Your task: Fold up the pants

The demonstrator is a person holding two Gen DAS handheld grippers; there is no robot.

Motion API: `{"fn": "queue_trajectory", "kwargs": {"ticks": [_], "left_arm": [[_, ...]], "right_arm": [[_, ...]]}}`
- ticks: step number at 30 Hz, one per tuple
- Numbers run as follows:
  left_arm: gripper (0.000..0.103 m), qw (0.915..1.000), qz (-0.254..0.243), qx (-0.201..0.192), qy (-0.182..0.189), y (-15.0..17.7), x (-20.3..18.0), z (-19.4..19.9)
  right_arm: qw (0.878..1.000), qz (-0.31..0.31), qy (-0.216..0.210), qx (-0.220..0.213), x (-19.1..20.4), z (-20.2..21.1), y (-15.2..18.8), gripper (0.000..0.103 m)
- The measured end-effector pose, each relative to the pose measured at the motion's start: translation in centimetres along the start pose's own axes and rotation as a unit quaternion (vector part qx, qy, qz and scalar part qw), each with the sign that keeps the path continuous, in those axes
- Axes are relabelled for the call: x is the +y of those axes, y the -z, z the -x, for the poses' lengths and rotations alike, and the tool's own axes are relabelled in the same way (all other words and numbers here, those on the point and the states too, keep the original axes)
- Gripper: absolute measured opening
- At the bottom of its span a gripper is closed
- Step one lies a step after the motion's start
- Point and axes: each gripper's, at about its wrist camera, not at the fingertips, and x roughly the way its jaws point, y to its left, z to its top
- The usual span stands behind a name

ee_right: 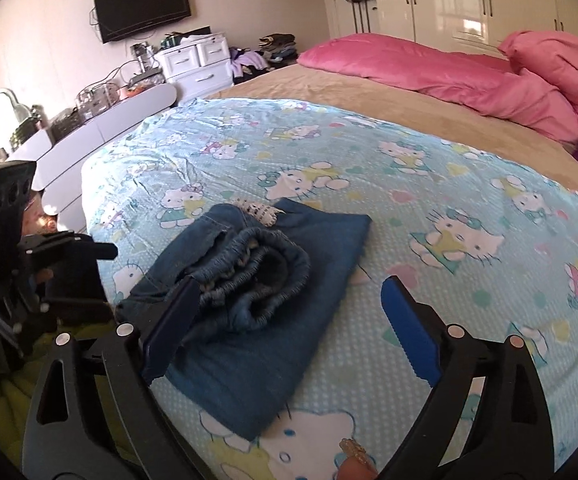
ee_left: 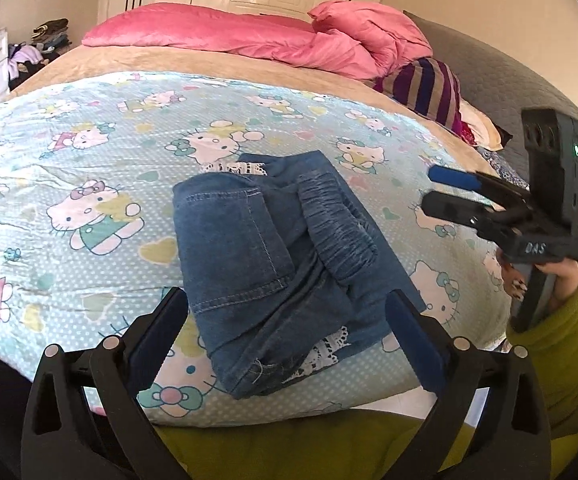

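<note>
Folded pants (ee_left: 281, 256) are lying mid-frame on the bed's cartoon sheet (ee_left: 89, 168), w/ left gripper (ee_left: 287, 320) & right gripper (ee_right: 289, 304) jaws both hanging wide open, holding nothing.

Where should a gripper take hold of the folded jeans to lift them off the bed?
Probably the near folded edge of the jeans, coming in low from the bed's front edge: the layers stack thickest there, so one pinch catches them all. The bunched elastic waistband on top would likely pull the fold open.
</note>
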Motion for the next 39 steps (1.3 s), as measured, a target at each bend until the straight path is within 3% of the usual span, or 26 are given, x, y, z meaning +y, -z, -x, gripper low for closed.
{"fn": "queue_trajectory", "kwargs": {"ticks": [11, 22, 25, 26, 29, 30, 32, 35, 38, 39], "left_arm": [[0.098, 0.9996, 0.006, -0.001, -0.028, -0.9, 0.4, -0.3], [0.098, 0.9978, 0.028, -0.004, -0.06, -4.1, 3.6, -2.1], [0.097, 0.9978, 0.04, 0.005, -0.052, -5.3, 4.9, -3.4], [0.096, 0.9978, 0.041, 0.01, -0.051, -5.6, 5.1, -3.9], [0.066, 0.9978, 0.042, 0.03, -0.041, -6.2, 5.6, -6.0], [0.066, 0.9977, 0.042, 0.037, -0.038, -6.3, 5.7, -6.7], [0.066, 0.9969, 0.039, 0.05, -0.045, -6.2, 6.0, -8.2], [0.068, 0.9954, 0.06, 0.067, -0.034, -5.8, 6.9, -9.9], [0.07, 0.9949, 0.068, 0.069, -0.027, -5.6, 7.4, -10.3], [0.071, 0.995, 0.068, 0.069, -0.027, -5.6, 7.5, -10.3]], "right_arm": [[1.0, 0.023, -0.007, -0.004, 0.8, 1.9, 2.0, 0.086], [0.996, 0.061, -0.057, 0.01, 4.3, 1.0, 2.8, 0.086], [0.993, 0.083, -0.082, 0.023, 6.0, 0.3, 3.1, 0.085], [0.992, 0.09, -0.086, 0.025, 6.5, 0.2, 3.2, 0.08], [0.987, 0.117, -0.105, 0.037, 8.5, -0.3, 3.3, 0.057], [0.985, 0.123, -0.116, 0.038, 9.3, -0.5, 3.3, 0.046], [0.979, 0.148, -0.133, 0.037, 10.7, -0.7, 3.3, 0.036], [0.967, 0.224, -0.119, 0.035, 13.5, -1.5, 3.4, 0.035], [0.942, 0.323, -0.072, 0.047, 16.2, -3.2, 3.8, 0.035], [0.929, 0.363, -0.047, 0.051, 17.1, -4.0, 4.1, 0.037]]}}
